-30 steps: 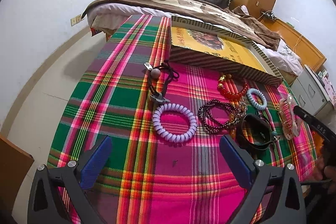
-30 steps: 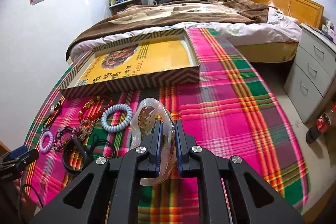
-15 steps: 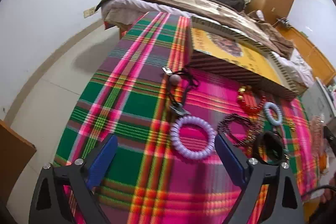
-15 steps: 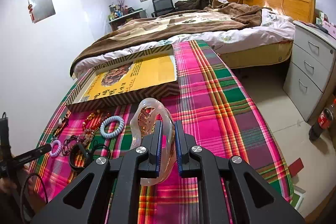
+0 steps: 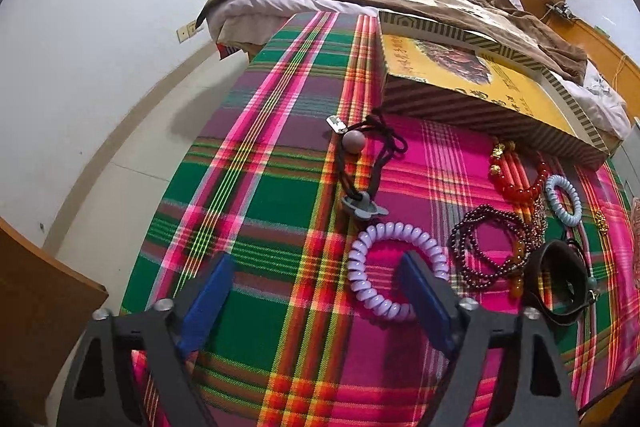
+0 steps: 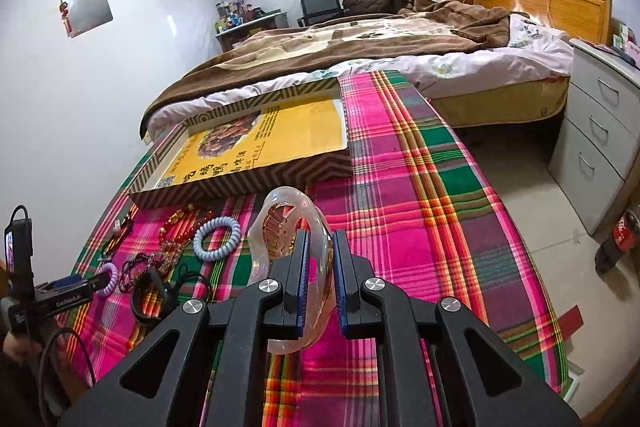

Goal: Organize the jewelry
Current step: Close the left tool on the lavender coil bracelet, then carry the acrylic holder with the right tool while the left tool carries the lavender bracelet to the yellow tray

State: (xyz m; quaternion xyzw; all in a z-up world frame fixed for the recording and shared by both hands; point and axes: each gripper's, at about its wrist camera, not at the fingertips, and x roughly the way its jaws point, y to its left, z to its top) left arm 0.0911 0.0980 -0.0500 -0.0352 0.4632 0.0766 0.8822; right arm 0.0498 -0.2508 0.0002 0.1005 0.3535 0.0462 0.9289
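Note:
My right gripper (image 6: 319,247) is shut on a clear pinkish hair claw (image 6: 280,219), held above the plaid cloth in front of the yellow-lined box (image 6: 280,131). My left gripper (image 5: 316,275) is open and empty; its right finger overlaps the lilac spiral hair tie (image 5: 362,283). Near it lie a black cord hair tie with a bead (image 5: 354,141), a dark bead bracelet (image 5: 486,251), a red bead bracelet (image 5: 520,187), a pale blue spiral tie (image 5: 564,199) and a black band (image 5: 556,279). The box also shows in the left wrist view (image 5: 460,79).
The plaid-covered table (image 6: 420,227) stands against a bed (image 6: 360,39). A grey drawer unit (image 6: 600,115) and a cola bottle (image 6: 620,231) stand at the right on the floor. The left gripper's handle shows at the right wrist view's left edge (image 6: 48,299).
My left gripper has moved left and lower toward the lilac tie. My right gripper has lifted with the claw still in it, drawing back from the box.

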